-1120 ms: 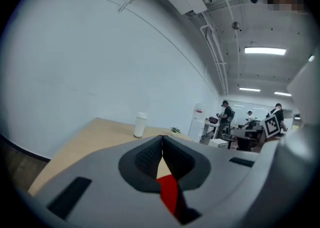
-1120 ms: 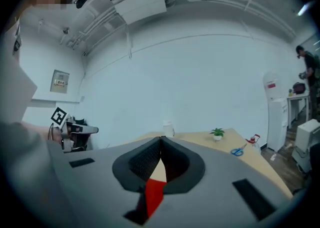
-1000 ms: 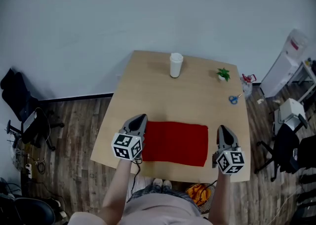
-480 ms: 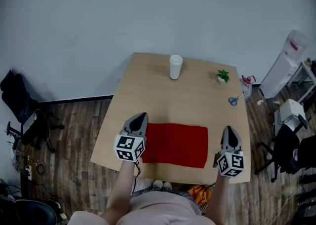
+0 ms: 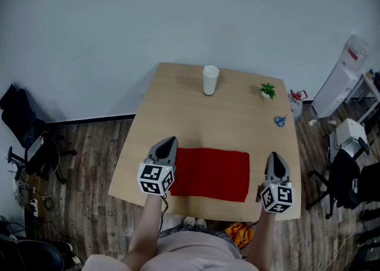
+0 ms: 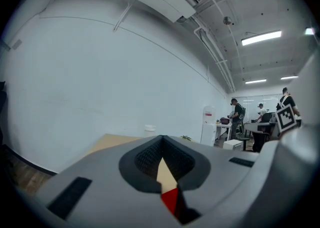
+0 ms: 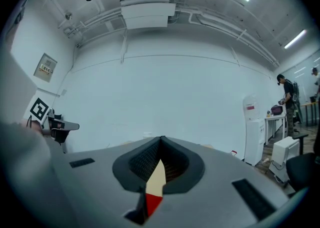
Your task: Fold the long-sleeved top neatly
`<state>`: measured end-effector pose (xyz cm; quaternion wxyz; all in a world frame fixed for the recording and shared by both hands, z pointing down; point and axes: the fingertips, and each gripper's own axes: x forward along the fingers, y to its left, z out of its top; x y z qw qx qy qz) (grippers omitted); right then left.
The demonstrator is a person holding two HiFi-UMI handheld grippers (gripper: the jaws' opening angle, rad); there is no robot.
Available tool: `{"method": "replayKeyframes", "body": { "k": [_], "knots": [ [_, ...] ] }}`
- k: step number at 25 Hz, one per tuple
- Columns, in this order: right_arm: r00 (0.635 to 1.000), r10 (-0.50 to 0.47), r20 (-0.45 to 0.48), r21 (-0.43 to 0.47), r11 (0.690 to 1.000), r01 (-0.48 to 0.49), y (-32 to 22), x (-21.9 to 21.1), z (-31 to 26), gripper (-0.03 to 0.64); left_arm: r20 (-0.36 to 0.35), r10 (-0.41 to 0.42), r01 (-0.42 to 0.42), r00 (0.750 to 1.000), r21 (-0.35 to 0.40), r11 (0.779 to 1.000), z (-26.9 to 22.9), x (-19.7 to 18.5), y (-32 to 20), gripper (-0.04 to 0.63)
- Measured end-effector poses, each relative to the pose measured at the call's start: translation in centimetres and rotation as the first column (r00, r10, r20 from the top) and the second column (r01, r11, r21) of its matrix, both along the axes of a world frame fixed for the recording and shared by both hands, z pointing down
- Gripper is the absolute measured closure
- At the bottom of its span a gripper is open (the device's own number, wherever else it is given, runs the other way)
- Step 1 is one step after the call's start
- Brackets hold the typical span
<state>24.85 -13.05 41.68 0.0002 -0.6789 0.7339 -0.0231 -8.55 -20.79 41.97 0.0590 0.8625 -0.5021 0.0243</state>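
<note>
The red long-sleeved top (image 5: pixel 212 173) lies folded into a flat rectangle on the near part of the wooden table (image 5: pixel 225 118). My left gripper (image 5: pixel 168 143) hangs over the top's left edge, its jaws shut with nothing in them. My right gripper (image 5: pixel 273 158) sits just off the right edge, also shut and empty. In the left gripper view the jaws of the left gripper (image 6: pixel 161 139) meet at the tip, and a sliver of the red top (image 6: pixel 171 199) shows below through the gap. The right gripper view shows the right gripper (image 7: pixel 161 139) the same way, with the red top (image 7: pixel 152 203) beneath.
At the table's far edge stands a white cup (image 5: pixel 209 79). A small green plant (image 5: pixel 268 90) and blue scissors (image 5: pixel 280 120) are at the far right. A water dispenser (image 5: pixel 343 73) and office chairs stand on the floor to the right, and a dark chair (image 5: pixel 24 127) to the left.
My right gripper has drifted a little toward the near table edge. The left gripper and the red top have stayed where they were.
</note>
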Motion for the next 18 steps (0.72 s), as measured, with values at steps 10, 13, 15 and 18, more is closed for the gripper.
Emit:
{"method": "replayKeyframes", "body": {
  "k": [10, 13, 15, 18],
  "knots": [
    [1.000, 0.000, 0.003, -0.005, 1.000, 0.000, 0.43, -0.25, 0.19, 0.611, -0.005, -0.004, 0.004, 1.000, -0.017, 1.000, 0.47, -0.35, 0.59, 0.594],
    [1.000, -0.003, 0.002, -0.006, 1.000, 0.003, 0.32, -0.45, 0.14, 0.611, -0.002, -0.004, 0.004, 1.000, -0.018, 1.000, 0.42, -0.37, 0.62, 0.594],
    [1.000, -0.005, 0.002, -0.006, 1.000, 0.005, 0.35, -0.48, 0.15, 0.611, -0.001, -0.003, 0.003, 1.000, -0.018, 1.000, 0.41, -0.30, 0.76, 0.594],
    [1.000, -0.005, 0.003, -0.006, 1.000, 0.005, 0.44, -0.35, 0.28, 0.611, -0.001, -0.004, 0.004, 1.000, -0.017, 1.000, 0.44, -0.21, 0.89, 0.594]
  ]
}}
